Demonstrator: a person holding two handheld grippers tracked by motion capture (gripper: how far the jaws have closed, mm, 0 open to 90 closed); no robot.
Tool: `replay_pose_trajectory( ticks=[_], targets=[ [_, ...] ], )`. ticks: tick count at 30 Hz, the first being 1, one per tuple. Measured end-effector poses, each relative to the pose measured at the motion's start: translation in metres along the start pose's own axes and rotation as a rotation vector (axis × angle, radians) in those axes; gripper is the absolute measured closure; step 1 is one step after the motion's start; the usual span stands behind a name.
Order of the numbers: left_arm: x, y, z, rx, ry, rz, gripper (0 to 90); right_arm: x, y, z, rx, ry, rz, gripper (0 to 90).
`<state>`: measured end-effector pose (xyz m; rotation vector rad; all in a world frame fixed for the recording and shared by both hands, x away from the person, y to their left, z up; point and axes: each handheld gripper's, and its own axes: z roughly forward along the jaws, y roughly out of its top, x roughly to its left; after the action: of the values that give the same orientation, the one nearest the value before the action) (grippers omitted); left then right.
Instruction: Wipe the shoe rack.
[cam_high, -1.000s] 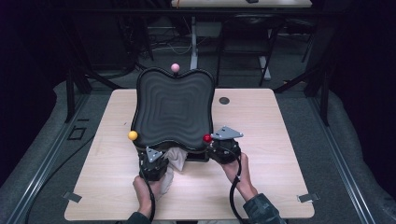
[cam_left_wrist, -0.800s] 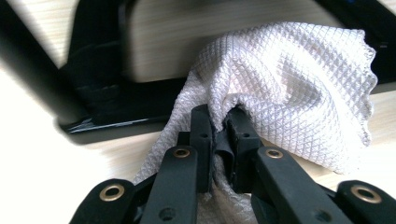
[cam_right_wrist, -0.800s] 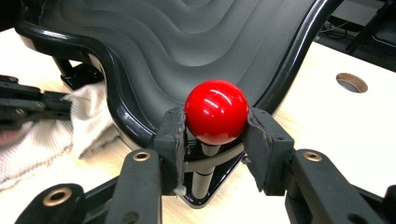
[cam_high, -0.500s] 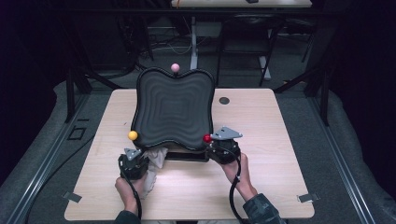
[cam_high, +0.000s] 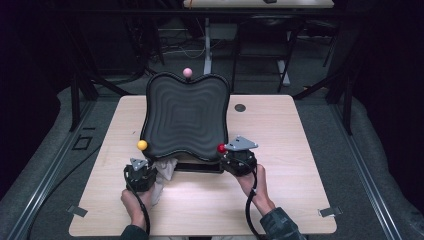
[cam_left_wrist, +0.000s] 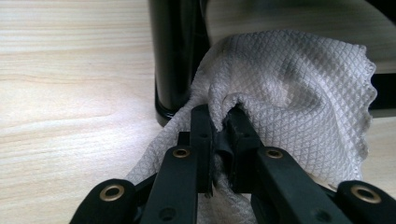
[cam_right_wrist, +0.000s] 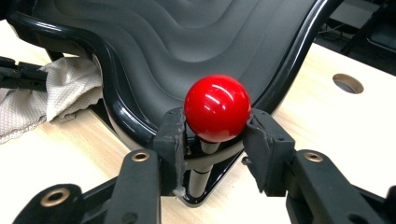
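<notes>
The left gripper (cam_left_wrist: 218, 135) is clamping a fold of the white cloth (cam_left_wrist: 289, 88) between its fingers (cam_left_wrist: 201, 140), which are standing almost closed on the fabric. The cloth is lying on the tabletop (cam_left_wrist: 70, 93) at the near left corner of the black wavy tray (cam_high: 186, 117), bunched against a black post (cam_left_wrist: 175, 56) under that tray. In the high view the cloth (cam_high: 162, 175) is trailing from under the tray's near edge, just beside the left gripper (cam_high: 140, 172).

The right gripper (cam_right_wrist: 215, 128) is closing its fingers (cam_right_wrist: 170, 135) on the red ball knob (cam_right_wrist: 217, 114), one pad touching each side of it. The knob is sitting on a short stem at the near right corner of the tray (cam_right_wrist: 187, 42). In the high view the right gripper (cam_high: 237, 160) is standing at that corner, beside the red ball knob (cam_high: 221, 148).

A yellow ball knob (cam_high: 142, 145) is standing at the tray's near left corner, just above the left gripper, and a pink ball knob (cam_high: 187, 72) at the middle of its far edge. The tray is standing tilted, its far edge raised. A round hole (cam_high: 240, 107) is showing in the tabletop (cam_high: 290, 150) to the right of the tray, well apart from both grippers.
</notes>
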<state>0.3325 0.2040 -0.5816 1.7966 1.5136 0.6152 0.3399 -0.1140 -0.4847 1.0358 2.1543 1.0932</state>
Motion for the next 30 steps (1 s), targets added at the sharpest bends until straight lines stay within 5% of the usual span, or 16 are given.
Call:
replay_pose_trajectory(
  ticks=[13,30],
  targets=[
    [-0.022,-0.002,0.003,0.013,-0.054,0.023,83.0,-0.001,-0.001,0.001,-0.009,0.0,0.016,60.1],
    [-0.066,-0.001,0.012,0.026,-0.127,0.11,83.0,-0.001,-0.002,0.004,0.01,0.007,0.025,61.5]
  ],
)
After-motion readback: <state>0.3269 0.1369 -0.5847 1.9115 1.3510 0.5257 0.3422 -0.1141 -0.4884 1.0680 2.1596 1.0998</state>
